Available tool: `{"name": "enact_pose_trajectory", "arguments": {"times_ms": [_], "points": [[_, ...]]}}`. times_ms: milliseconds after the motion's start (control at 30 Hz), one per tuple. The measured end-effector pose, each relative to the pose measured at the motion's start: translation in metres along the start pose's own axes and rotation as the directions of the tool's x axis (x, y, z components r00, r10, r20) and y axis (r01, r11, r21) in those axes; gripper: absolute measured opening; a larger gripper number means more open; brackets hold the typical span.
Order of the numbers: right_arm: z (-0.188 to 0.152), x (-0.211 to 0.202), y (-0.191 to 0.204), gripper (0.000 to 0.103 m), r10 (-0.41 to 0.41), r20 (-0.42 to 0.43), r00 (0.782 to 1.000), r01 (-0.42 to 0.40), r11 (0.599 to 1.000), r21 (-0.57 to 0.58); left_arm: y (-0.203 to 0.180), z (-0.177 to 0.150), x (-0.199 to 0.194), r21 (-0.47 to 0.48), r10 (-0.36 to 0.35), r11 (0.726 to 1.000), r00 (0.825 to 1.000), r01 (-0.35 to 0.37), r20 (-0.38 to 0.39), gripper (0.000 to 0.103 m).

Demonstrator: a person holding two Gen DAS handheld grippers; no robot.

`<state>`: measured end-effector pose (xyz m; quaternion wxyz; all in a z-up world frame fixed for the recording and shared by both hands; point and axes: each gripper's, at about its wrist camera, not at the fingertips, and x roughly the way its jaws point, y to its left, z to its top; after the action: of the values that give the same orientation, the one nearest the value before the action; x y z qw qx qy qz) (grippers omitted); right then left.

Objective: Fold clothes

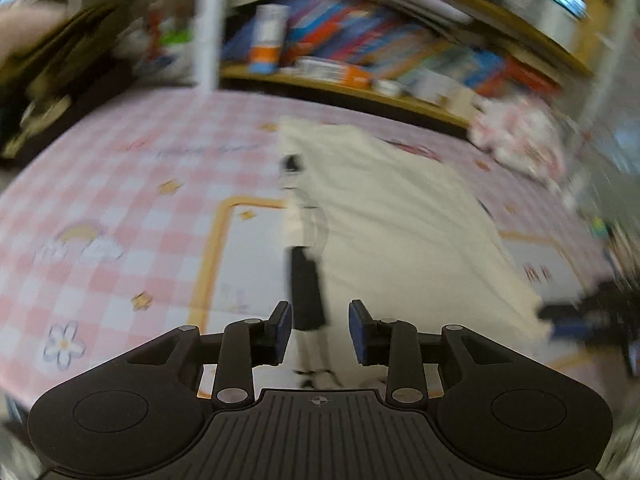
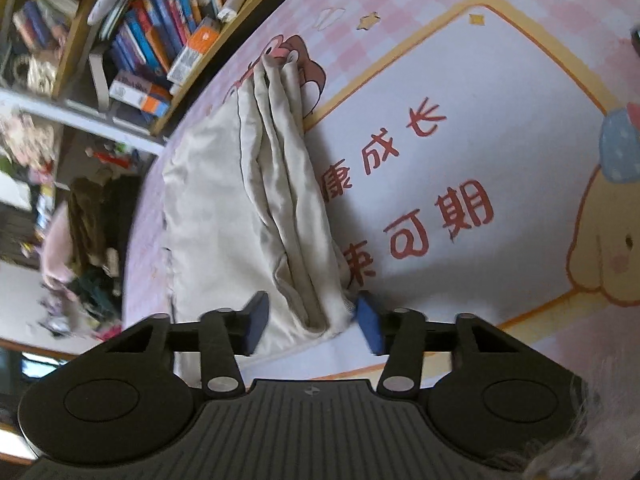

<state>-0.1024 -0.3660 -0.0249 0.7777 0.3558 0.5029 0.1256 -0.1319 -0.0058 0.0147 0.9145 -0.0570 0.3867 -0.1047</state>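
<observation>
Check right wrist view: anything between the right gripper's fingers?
Yes. In the right wrist view, the bunched near edge of the cream garment lies between the open fingers of the right gripper, on the tablecloth.

The left gripper (image 1: 319, 330) hangs above the table with its blue-padded fingers (image 1: 283, 330) spread apart, holding nothing. The right gripper (image 2: 313, 322) sits low, its fingers (image 2: 370, 324) also apart, gripping nothing.

The right tool (image 2: 311, 322) hovers with its jaws spread over the near end of a cream garment (image 2: 248, 216), which lies bunched in long folds on the surface (image 2: 500, 120), stretching toward the far edge by a bookshelf (image 2: 160, 40).
</observation>
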Motion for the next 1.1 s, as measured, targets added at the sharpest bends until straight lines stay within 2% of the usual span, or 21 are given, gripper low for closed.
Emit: {"name": "enact_pose_trajectory", "arguments": {"times_ms": [33,67,100,167,267,367,433,467,533,633,700,800,867,900,1033,1100], "points": [[0.0,0.002,0.003,0.032,-0.015,-0.002,1.0,0.015,1.0,-0.019,-0.007,-0.001,-0.003,0.038,-0.003,0.999,1.0,0.003,0.01,0.032],[0.001,0.004,0.005,0.023,-0.028,-0.005,1.0,0.028,0.999,-0.035,-0.014,-0.001,-0.005,0.076,-0.006,0.997,1.0,0.005,0.02,0.032],[0.001,0.004,0.004,0.019,-0.031,-0.009,0.999,0.031,0.999,-0.037,-0.022,-0.002,-0.008,0.114,-0.01,0.993,0.999,0.006,0.03,0.032],[0.002,0.002,0.001,0.015,-0.014,-0.006,1.0,0.014,1.0,-0.021,-0.037,-0.007,-0.006,0.201,0.004,0.979,0.999,-0.01,0.032,0.032],[0.004,-0.006,0.003,0.014,0.043,0.009,0.999,-0.043,0.999,0.0,-0.059,-0.016,0.001,0.335,0.029,0.942,0.999,-0.037,0.027,0.032],[0.009,-0.015,0.015,0.013,0.106,0.027,0.994,-0.106,0.994,0.002,-0.076,-0.027,0.011,0.457,0.03,0.889,0.999,-0.038,0.025,0.034],[0.013,-0.02,0.024,0.013,0.139,0.036,0.99,-0.139,0.99,-0.006,-0.087,-0.034,0.017,0.515,0.062,0.853,0.997,-0.079,0.05,0.055],[0.015,-0.021,0.029,0.013,0.147,0.039,0.988,-0.147,0.989,-0.011,-0.093,-0.037,0.019,0.542,0.074,0.834,0.995,-0.099,0.067,0.06],[0.019,-0.023,0.037,0.013,0.164,0.043,0.986,-0.163,0.986,-0.02,-0.103,-0.041,0.02,0.593,0.079,0.796,0.992,-0.123,0.099,0.067],[0.023,-0.022,0.047,0.013,0.164,0.045,0.985,-0.162,0.986,-0.036,-0.114,-0.046,0.022,0.655,0.053,0.747,0.991,-0.119,0.119,0.073],[0.025,-0.021,0.051,0.013,0.159,0.043,0.986,-0.157,0.987,-0.043,-0.121,-0.049,0.029,0.688,0.072,0.712,0.989,-0.14,0.127,0.074],[0.025,-0.023,0.056,0.012,0.162,0.045,0.986,-0.16,0.986,-0.054,-0.129,-0.055,0.045,0.73,0.146,0.652,0.978,-0.206,0.146,0.074],[0.026,-0.026,0.058,0.006,0.17,0.052,0.984,-0.168,0.984,-0.055,-0.131,-0.056,0.05,0.74,0.174,0.63,0.971,-0.237,0.163,0.074],[0.027,-0.028,0.058,0.006,0.175,0.057,0.983,-0.172,0.984,-0.054,-0.131,-0.056,0.051,0.741,0.184,0.624,0.968,-0.248,0.17,0.073],[0.029,-0.031,0.058,0.006,0.155,0.058,0.986,-0.151,0.985,-0.08,-0.124,-0.052,0.055,0.725,0.215,0.627,0.958,-0.285,0.19,0.046],[0.026,-0.032,0.058,0.006,0.127,0.055,0.99,-0.118,0.984,-0.134,-0.121,-0.049,0.053,0.72,0.214,0.631,0.957,-0.288,0.195,0.043]]}}
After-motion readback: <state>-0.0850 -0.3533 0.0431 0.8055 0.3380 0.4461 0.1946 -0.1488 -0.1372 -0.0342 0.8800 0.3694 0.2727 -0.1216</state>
